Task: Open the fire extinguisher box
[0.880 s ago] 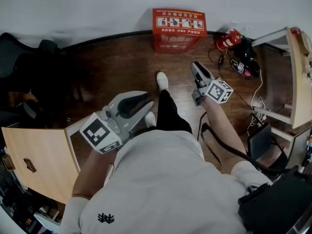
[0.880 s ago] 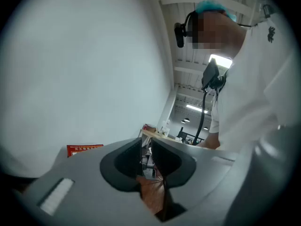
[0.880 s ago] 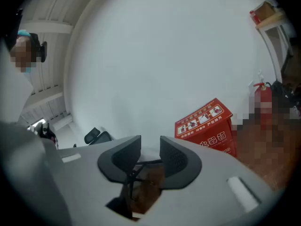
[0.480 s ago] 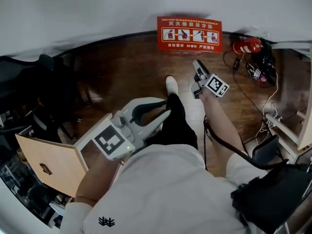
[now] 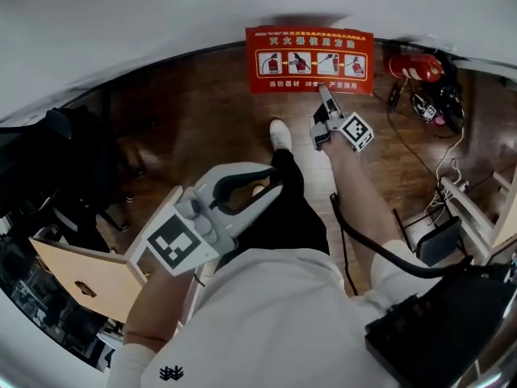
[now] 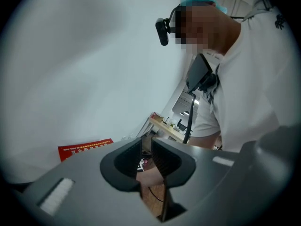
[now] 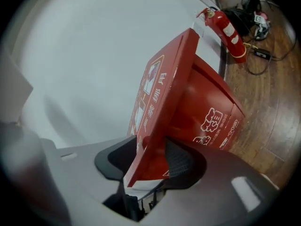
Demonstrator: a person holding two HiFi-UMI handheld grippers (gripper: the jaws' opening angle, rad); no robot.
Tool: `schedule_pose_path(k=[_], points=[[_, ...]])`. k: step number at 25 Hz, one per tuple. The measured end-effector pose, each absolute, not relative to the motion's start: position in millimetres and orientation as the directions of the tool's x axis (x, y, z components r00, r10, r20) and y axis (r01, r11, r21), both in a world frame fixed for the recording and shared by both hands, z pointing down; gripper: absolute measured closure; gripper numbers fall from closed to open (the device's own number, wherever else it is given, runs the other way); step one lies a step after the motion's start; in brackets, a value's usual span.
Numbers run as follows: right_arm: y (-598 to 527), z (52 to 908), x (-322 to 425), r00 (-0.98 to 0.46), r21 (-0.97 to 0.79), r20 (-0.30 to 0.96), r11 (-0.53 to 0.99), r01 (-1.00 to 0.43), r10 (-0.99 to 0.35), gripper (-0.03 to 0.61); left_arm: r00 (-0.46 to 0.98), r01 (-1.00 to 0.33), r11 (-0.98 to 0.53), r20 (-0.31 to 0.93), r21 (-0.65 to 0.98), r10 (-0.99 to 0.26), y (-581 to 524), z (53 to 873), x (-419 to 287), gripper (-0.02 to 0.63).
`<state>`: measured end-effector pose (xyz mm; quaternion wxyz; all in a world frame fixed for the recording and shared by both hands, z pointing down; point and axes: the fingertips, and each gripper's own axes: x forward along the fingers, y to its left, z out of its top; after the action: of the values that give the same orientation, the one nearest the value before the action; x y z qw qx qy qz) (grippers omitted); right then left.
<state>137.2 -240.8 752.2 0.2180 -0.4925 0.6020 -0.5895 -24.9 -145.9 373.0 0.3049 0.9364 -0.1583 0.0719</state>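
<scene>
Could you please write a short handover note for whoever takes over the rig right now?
Left gripper: held back near the body, jaws a narrow gap apart, nothing between them.
Right gripper: closed on the front edge of the box's lid.
Things: the red fire extinguisher box stands on the floor against the wall. A fire extinguisher lies beside it, at its right in the head view.
Done: lid gripped and tilted up off the box body.
Left: swing the lid fully open, then let go.
</scene>
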Motion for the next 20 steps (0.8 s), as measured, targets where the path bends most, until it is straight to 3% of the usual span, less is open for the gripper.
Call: schedule_pose_path(k=[4,11,20], points=[[-234.3,750.1,139.7,-0.405,-0.941,0.306,-0.21,-0.264,-0.861,0.458,0.937,-0.346,-0.757,0.244,0.554,-0.25,-140.8,376.0,-24.6,0.565],[-228.8,718.9,137.0,-0.446,-0.954,0.28,-0.194,-0.229,-0.85,0.466,0.938,-0.344,-0.762,0.231,0.548,-0.258,-150.3,370.8,-27.0,0.565],[-284.4,606.1,135.1,-0.498,-0.981,0.057,0.045,-0.189,-0.865,0.485,0.948,-0.318,-0.762,0.196,0.564,-0.251,-152.2,360.5,-11.9,0.565]])
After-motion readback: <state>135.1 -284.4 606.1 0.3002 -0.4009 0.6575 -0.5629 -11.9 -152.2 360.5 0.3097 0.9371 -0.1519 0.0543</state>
